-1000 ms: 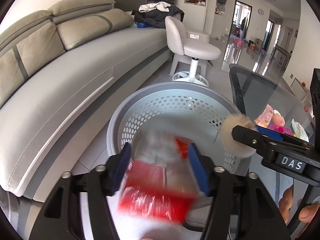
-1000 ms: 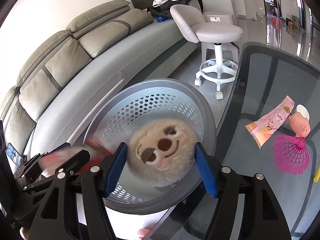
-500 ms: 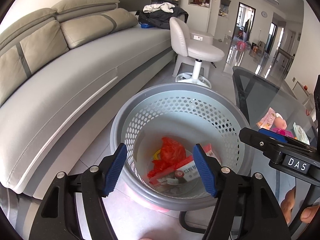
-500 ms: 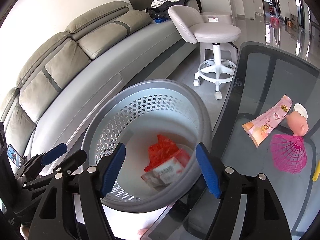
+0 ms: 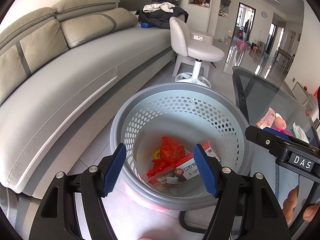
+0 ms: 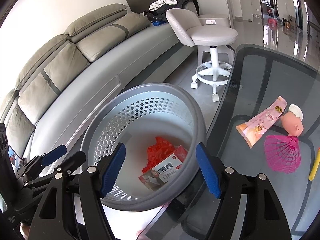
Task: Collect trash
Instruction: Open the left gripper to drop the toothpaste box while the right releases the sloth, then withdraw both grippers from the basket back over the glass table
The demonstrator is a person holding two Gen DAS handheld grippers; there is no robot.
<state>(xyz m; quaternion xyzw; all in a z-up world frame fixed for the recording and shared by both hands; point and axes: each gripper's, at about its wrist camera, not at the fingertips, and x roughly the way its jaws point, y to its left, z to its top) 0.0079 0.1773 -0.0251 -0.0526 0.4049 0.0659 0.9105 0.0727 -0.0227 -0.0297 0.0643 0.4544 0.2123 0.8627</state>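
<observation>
A grey perforated basket [image 5: 180, 86] stands on the floor between the sofa and the glass table. In it lie a crumpled red plastic bag [image 5: 170, 152] and a red-and-white toothpaste box [image 5: 186, 170]. My left gripper [image 5: 159, 158] hangs open over the basket's near rim with nothing between its blue pads. From the right wrist view, my right gripper [image 6: 160, 166] is also open and empty above the same basket [image 6: 160, 87], over the box [image 6: 164, 170] and bag [image 6: 158, 152]. The two grippers sit side by side: the right gripper [image 5: 264, 132] shows at the right, the left gripper [image 6: 68, 156] at the left.
On the glass table [image 6: 260, 70] lie a pink snack wrapper [image 6: 260, 122], a pink doll head [image 6: 294, 124], a pink mesh fan [image 6: 282, 154] and a yellow stick [image 6: 315, 166]. A white stool [image 6: 212, 36] stands beyond the basket. A grey sofa [image 5: 60, 80] runs along the left.
A second ago the left gripper held the red-and-white package and the right a round plush face over the basket. Both are released; the box now lies in the basket, the plush is out of sight.
</observation>
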